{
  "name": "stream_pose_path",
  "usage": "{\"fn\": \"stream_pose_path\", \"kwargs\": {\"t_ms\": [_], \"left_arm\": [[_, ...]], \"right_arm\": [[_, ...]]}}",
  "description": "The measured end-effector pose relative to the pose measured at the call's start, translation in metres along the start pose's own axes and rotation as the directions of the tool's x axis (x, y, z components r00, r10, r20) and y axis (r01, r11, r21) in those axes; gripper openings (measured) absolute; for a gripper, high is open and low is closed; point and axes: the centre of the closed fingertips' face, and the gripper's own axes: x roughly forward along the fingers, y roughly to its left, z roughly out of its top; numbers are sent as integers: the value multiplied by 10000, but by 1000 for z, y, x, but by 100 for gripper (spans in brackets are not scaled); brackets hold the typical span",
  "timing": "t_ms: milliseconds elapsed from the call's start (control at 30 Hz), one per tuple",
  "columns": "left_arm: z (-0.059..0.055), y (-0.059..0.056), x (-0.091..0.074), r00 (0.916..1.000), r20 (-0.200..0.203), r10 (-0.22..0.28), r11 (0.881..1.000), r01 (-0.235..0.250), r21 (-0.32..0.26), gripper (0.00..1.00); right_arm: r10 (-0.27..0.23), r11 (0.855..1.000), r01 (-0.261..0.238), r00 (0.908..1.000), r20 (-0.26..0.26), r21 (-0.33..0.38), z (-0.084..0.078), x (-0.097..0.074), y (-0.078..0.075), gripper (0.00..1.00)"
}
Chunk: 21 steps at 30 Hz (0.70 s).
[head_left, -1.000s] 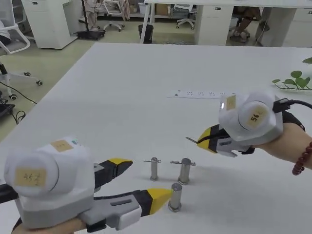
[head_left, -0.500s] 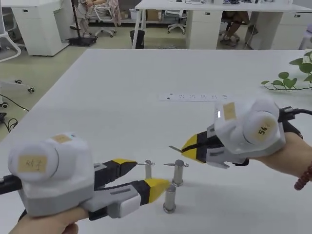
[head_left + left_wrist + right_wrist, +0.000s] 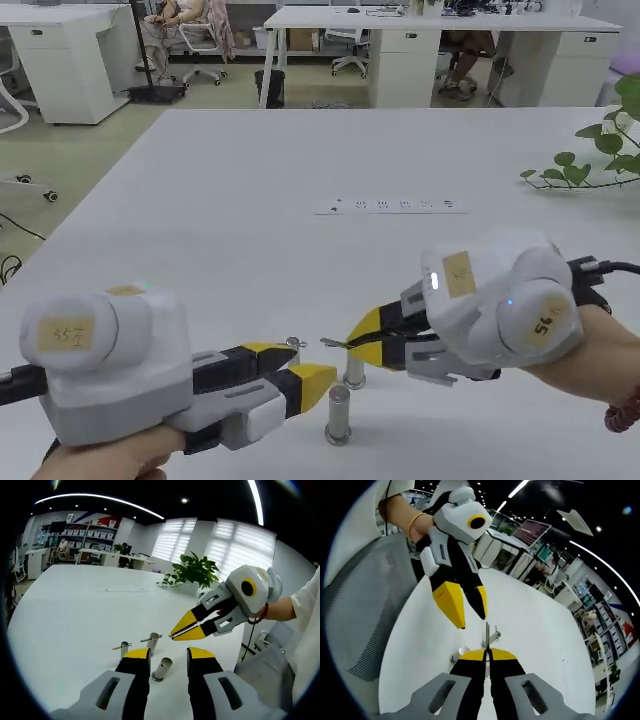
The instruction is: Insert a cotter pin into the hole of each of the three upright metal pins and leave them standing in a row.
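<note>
One table (image 3: 250,200): white, work at its 6 o'clock edge
Left gripper (image 3: 305,365): my jaws apart, empty; bare metal pin (image 3: 338,412) at 5 o'clock
Right gripper (image 3: 352,340): my jaws clamped on cotter pin (image 3: 333,343), pointing 9 o'clock
Fitted pins (image 3: 152,641): two, upright, 11-12 o'clock of bare metal pin

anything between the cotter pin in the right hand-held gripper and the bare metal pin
Nothing visible between cotter pin and bare metal pin. A fitted metal pin stands close behind it, and the left hand-held gripper is open beside it.
</note>
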Motion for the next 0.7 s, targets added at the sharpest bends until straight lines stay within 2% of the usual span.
{"fn": "stream_pose_path", "kwargs": {"t_ms": [333, 700], "left_arm": [[-2, -6, 4, 9996, -47, -265, 9991, 263, -331, 15], [-7, -8, 5, 9989, -135, -454, 9964, 444, -726, 3]], "right_arm": [[292, 9985, -289, 9996, 67, -462, 8, 2, 15, 3], [372, 9976, -363, 9992, 156, -596, 13, 3, 21, 3]]}}
